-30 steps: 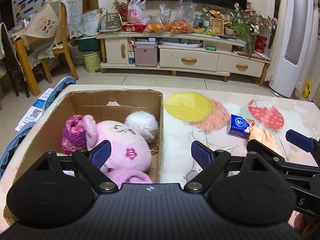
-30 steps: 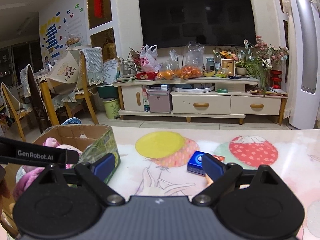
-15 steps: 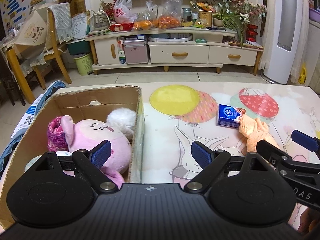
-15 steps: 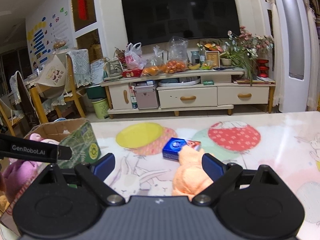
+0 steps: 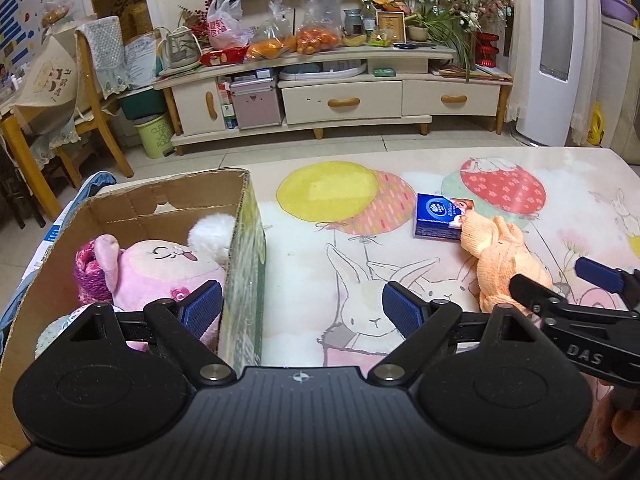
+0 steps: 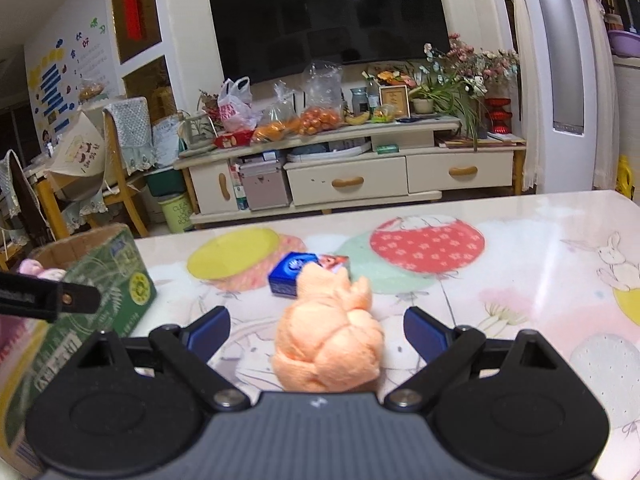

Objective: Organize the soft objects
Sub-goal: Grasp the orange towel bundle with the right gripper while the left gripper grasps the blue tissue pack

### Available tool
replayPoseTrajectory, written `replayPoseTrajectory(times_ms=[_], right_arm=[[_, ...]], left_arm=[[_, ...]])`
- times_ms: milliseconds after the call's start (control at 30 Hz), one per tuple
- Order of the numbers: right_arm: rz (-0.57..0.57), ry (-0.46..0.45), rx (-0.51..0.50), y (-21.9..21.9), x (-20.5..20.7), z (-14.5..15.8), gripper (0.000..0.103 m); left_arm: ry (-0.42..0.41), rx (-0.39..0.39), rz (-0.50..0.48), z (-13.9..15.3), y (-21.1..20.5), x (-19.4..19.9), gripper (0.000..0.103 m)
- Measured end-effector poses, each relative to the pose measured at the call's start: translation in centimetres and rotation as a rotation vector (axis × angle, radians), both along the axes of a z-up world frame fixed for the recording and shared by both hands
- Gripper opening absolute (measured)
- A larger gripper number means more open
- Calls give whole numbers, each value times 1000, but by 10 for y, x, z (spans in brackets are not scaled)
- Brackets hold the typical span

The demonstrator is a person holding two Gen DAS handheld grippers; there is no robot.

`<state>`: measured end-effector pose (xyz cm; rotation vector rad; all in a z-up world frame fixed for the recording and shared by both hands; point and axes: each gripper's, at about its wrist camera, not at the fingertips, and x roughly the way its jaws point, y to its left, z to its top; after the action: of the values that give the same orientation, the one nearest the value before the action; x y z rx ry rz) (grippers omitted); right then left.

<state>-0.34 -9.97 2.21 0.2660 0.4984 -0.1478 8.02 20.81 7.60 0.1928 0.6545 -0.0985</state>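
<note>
Farthest left sits the cardboard box (image 5: pixel 132 208), open at the top, and inside it I can already see a pink plush (image 5: pixel 160 268), a white pompom (image 5: pixel 212 232) and a knitted purple piece (image 5: pixel 90 276) tucked against the near wall; I judge that much of the sorting done. My left jaws (image 5: pixel 298 312) hover spread wide over the box's right wall, one pad above the plush and the other above the table (image 5: pixel 320 264), with nothing between them. Moving right, a blue tissue pack (image 5: pixel 436 216) lies on the balloon print; I doubt it counts as one of the soft things, though I cannot be sure. Just beside it, touching its corner, lies the orange cloth (image 6: pixel 328 336), bunched into a lump on the table. My right jaws (image 6: pixel 316 330) are spread wide with the cloth sitting between the pads, but neither pad touches it. So what remains, as I read it, is to pinch that cloth, carry it left and drop it in the box with the rest. No other loose soft thing shows on the table.
</note>
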Motion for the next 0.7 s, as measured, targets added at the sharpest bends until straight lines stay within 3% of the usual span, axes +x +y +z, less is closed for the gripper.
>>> replayPoseTrajectory(times_ms=[600, 700], right_arm=[[69, 77, 42, -18, 38, -34, 93], [89, 81, 49, -22, 37, -35, 84]], left_arm=[[2, 32, -62, -13, -18, -3, 103], [8, 30, -73, -16, -24, -1, 103]])
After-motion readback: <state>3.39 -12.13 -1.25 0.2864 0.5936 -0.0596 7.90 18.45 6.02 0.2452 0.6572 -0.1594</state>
